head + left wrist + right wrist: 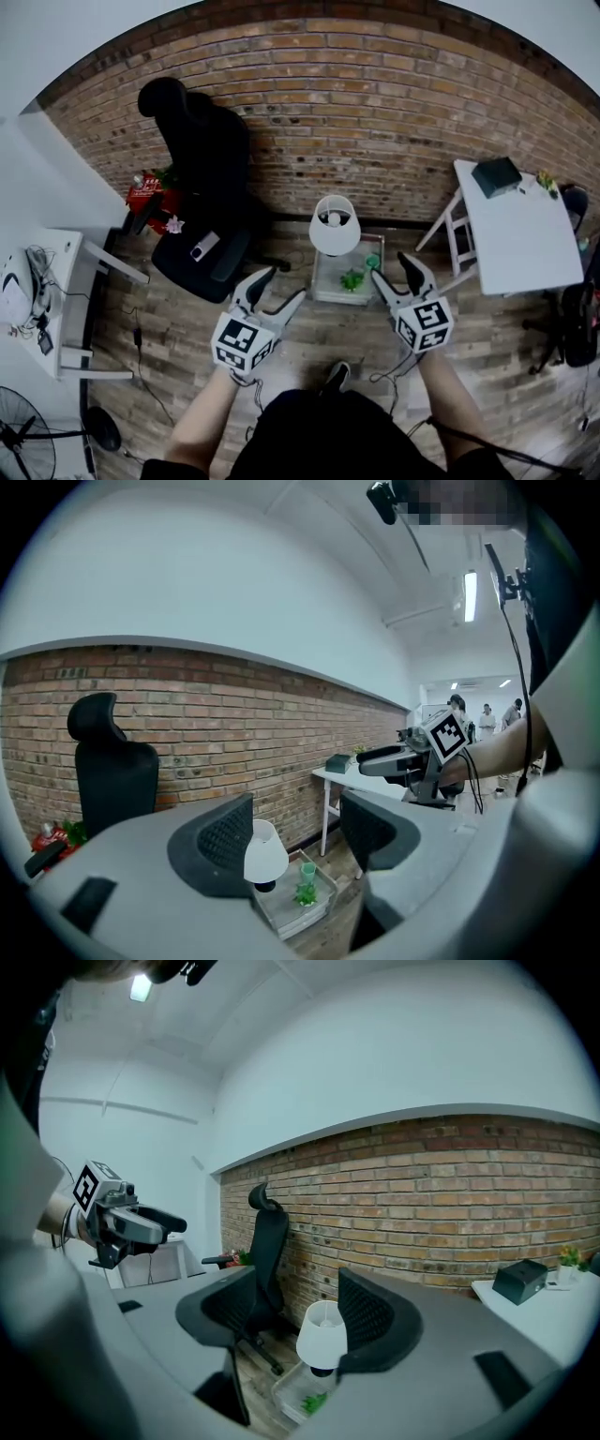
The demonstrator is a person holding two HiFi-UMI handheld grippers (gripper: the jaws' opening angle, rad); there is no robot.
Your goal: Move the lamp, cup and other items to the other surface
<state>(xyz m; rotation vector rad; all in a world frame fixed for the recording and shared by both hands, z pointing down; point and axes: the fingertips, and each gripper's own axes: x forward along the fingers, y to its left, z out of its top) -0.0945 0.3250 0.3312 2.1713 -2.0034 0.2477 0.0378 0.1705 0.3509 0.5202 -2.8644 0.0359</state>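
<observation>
The lamp (pixel 335 223), with its white shade, stands on a low clear stand (pixel 326 284) at centre frame, with a green cup (pixel 372 262) and a small green plant (pixel 352 279) beside it. In the head view the shade hides the lamp's foot. The left gripper view shows that dark base (pixel 265 885). The left gripper (pixel 284 284) and right gripper (pixel 390 266) hover just below, jaws apart and empty.

Left gripper (pixel 274 293), right gripper (pixel 394 273): jaws apart, empty, held forward.

White-shaded lamp (pixel 335 223) stands upright near green cup (pixel 372 262) on low table (pixel 326 284).
</observation>
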